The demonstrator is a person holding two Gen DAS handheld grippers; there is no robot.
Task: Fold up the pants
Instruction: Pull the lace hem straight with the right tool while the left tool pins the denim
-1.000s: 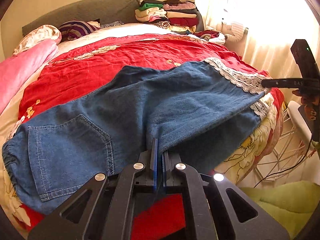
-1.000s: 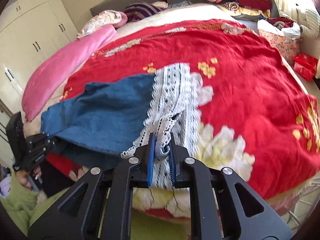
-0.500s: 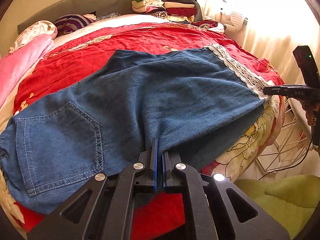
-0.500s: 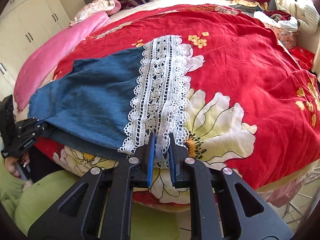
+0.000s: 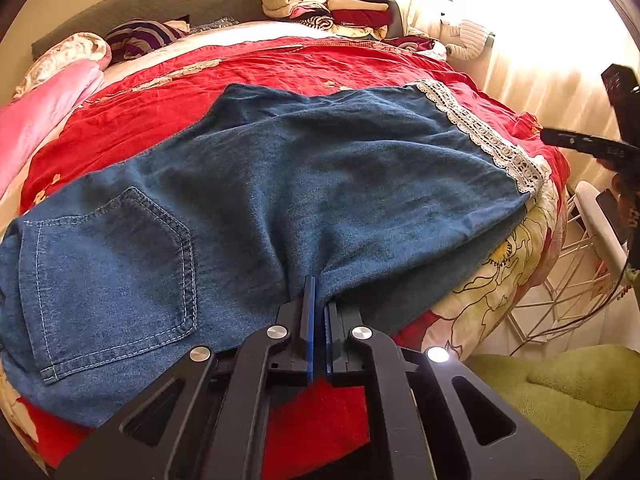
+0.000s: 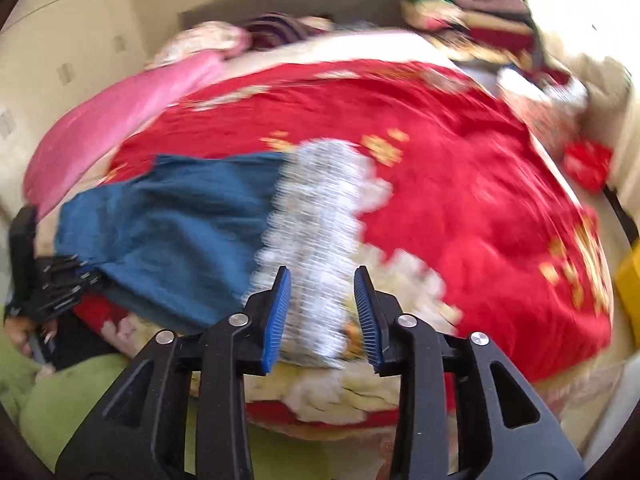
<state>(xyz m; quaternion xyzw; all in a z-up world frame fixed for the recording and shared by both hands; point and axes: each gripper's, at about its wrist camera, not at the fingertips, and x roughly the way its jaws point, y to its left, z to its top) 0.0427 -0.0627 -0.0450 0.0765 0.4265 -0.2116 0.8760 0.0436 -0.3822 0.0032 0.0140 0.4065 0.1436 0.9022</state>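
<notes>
Blue denim pants (image 5: pixel 304 184) with a white lace hem (image 5: pixel 492 144) lie folded leg on leg across a red bedspread (image 5: pixel 168 112). A back pocket (image 5: pixel 108 264) shows at the near left. My left gripper (image 5: pixel 318 300) is shut on the near edge of the pants at the crotch. In the blurred right wrist view, my right gripper (image 6: pixel 322 292) is open and empty, just off the lace hem (image 6: pixel 316 208) near the bed's edge. The pants (image 6: pixel 180 216) stretch left from there. The right gripper also shows in the left wrist view (image 5: pixel 580 144).
A pink quilt (image 5: pixel 36 120) and pillows lie at the bed's left. A stack of folded clothes (image 5: pixel 332 4) sits at the headboard. A white wire rack (image 5: pixel 576 280) and a green cushion (image 5: pixel 560 392) stand off the bed's right edge. Curtains hang at the right.
My right gripper has opened, let go of the lace hem and pulled back. The pants have settled flat on the bed. My left gripper still clamps the denim.
</notes>
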